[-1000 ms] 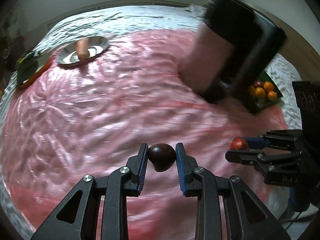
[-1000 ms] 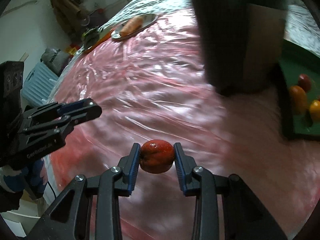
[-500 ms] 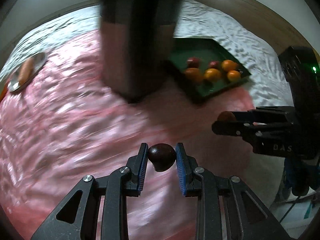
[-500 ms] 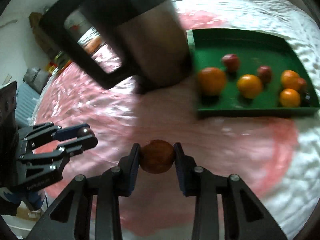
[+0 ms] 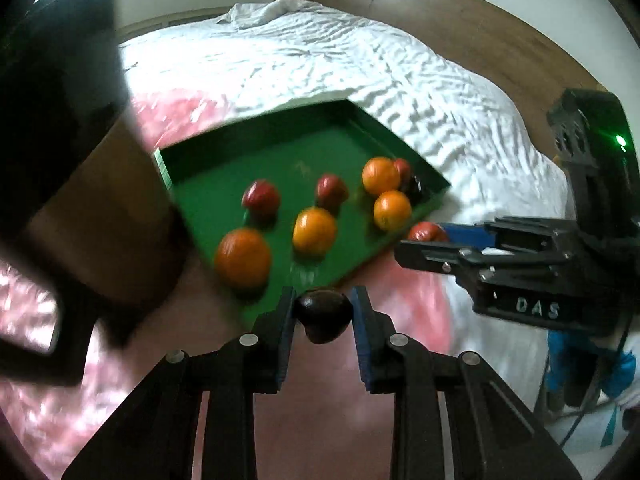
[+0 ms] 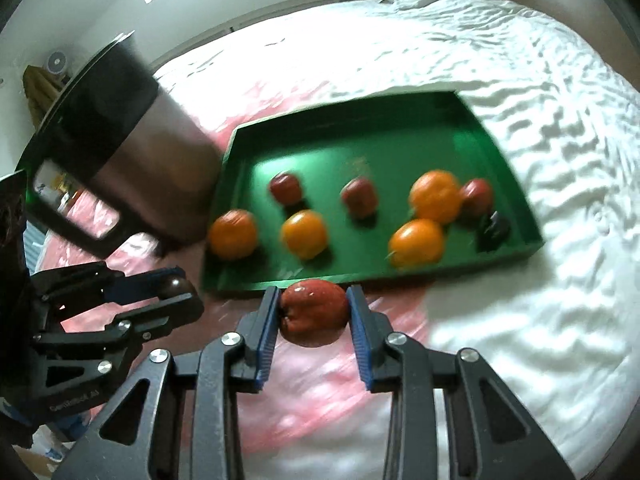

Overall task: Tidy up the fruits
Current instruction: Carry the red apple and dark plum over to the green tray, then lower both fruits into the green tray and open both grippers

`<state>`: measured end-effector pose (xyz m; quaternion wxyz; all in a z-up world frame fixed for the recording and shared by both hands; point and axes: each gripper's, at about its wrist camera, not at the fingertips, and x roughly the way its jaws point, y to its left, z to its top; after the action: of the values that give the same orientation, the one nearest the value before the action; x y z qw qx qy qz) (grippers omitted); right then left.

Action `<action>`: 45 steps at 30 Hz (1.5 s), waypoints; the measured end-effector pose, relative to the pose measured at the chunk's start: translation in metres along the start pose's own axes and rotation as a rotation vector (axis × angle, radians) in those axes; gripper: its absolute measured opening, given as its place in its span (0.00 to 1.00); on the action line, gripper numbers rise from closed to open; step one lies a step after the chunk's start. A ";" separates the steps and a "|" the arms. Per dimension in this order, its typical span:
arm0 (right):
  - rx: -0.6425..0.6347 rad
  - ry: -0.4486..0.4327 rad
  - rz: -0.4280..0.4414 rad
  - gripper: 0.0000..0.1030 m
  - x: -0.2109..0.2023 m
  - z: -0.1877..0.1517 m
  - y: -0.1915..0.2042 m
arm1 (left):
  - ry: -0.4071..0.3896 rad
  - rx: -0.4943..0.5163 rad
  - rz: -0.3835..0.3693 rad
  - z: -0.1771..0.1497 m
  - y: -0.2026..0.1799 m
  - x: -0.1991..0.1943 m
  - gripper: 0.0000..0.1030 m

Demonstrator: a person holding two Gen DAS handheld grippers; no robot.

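Note:
My left gripper [image 5: 323, 312] is shut on a small dark brown fruit [image 5: 323, 314], held just short of the near corner of a green tray [image 5: 256, 152]. My right gripper [image 6: 313, 312] is shut on a red fruit [image 6: 313, 312], hovering at the tray's [image 6: 496, 140] near wall. Inside the tray lie several oranges, such as one [image 6: 434, 196], some red fruits [image 6: 285, 188] and a dark fruit [image 6: 495, 230]. The right gripper [image 5: 430, 236] appears at the right in the left wrist view, and the left gripper [image 6: 176, 286] at the left in the right wrist view.
A tall metal kettle with a black top and handle [image 6: 132, 152] stands right beside the tray's left end. Everything rests on a bed with a white sheet [image 6: 520, 80] and a pink plastic cover [image 6: 312, 392]. A wooden headboard [image 5: 440, 12] lies behind.
Both grippers have swung to the right across the bed with their fruits, from the pink cover toward the green tray, which now fills the middle of both views. The kettle slid to the left.

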<state>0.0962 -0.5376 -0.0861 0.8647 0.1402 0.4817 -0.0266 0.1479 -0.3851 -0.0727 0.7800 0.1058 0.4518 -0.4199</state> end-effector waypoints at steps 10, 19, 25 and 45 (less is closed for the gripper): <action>-0.033 -0.085 -0.030 0.48 0.026 0.065 -0.048 | -0.067 -0.061 0.100 0.077 0.012 0.069 0.23; -0.041 -0.090 -0.033 0.48 0.055 0.093 -0.077 | -0.050 -0.064 0.143 0.100 0.010 0.112 0.23; -0.041 -0.075 -0.044 0.48 0.070 0.096 -0.090 | -0.032 -0.058 0.157 0.104 0.005 0.130 0.23; -0.052 -0.021 -0.071 0.48 0.101 0.091 -0.097 | 0.032 -0.060 0.169 0.102 0.004 0.159 0.27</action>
<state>0.2073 -0.6464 -0.1469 0.8716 0.1001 0.4777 -0.0461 0.2524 -0.5273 -0.1418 0.8081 0.1271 0.4660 -0.3371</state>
